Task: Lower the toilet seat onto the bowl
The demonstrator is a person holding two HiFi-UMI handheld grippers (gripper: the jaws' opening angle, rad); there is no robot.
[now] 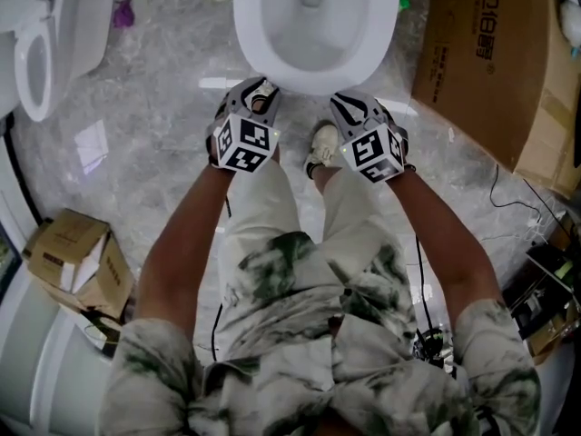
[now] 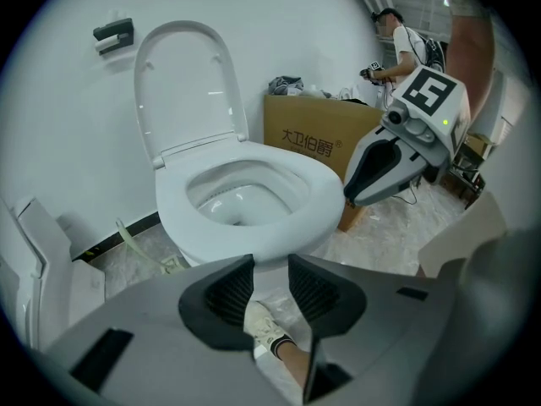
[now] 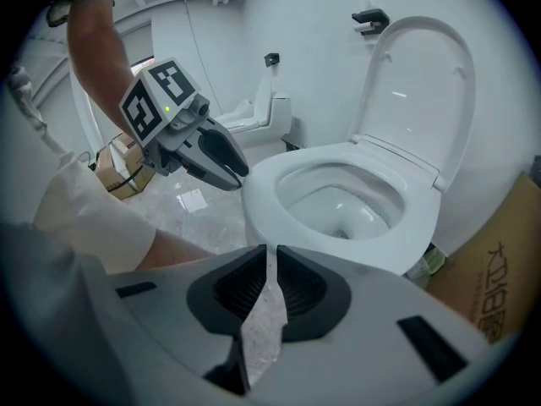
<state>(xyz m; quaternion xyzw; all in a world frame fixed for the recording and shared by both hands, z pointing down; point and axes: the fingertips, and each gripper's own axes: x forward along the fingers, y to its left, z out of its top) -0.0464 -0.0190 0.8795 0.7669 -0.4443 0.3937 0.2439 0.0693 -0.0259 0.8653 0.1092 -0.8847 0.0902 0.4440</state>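
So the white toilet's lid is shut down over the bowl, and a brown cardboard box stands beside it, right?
Not quite. The white toilet's lid stands raised against the wall, leaving the bowl uncovered, as the left gripper view shows. The brown cardboard box does stand beside it.

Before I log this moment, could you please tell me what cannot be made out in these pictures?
Head view: the top edge cuts off the toilet behind its bowl; the raised lid is out of frame.
Both gripper views: the black wall fitting is too small to identify.
Left gripper view: the body of the left claw hides the toilet's foot.
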